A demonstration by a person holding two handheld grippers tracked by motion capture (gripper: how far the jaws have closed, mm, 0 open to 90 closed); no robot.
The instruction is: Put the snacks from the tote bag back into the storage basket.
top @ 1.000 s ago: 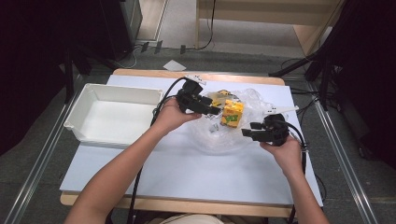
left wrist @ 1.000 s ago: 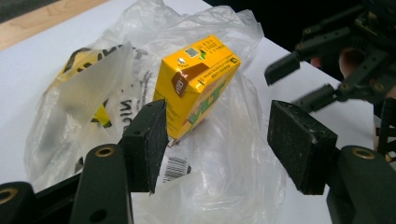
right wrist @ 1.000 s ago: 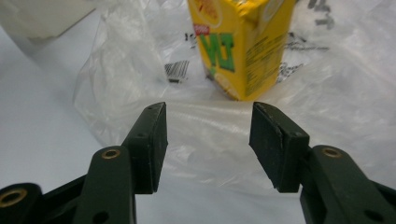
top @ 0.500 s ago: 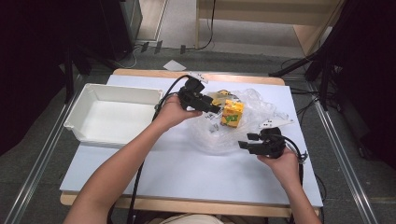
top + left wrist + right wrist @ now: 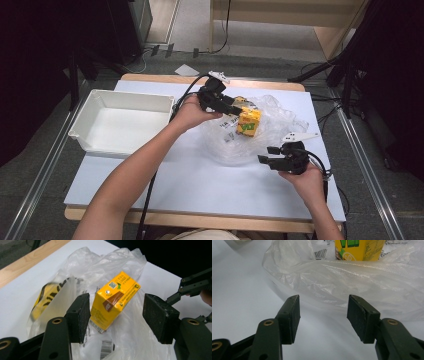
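A yellow drink carton [image 5: 248, 121] stands on a crumpled clear plastic bag [image 5: 272, 131] in the middle of the white table. My left gripper [image 5: 235, 106] hovers just left of it, open. In the left gripper view the carton [image 5: 113, 300] lies between and beyond the spread pads [image 5: 79, 315] of that gripper [image 5: 116, 302], untouched. A yellow-and-black packet [image 5: 47, 297] sits inside the bag. My right gripper [image 5: 265, 156] is low at the bag's near right edge, open. In the right gripper view that gripper [image 5: 324, 300] faces the bag's rim [image 5: 352, 277], with the carton [image 5: 359, 250] behind it.
An empty white tray [image 5: 87, 137] stands at the table's left. Bare table top [image 5: 200, 185] stretches in front of the bag. The right gripper's linkage [image 5: 195, 287] shows at the right of the left gripper view.
My right gripper has come down and back toward the near edge, settling low at the bag's rim. The left gripper has shifted slightly by the carton.
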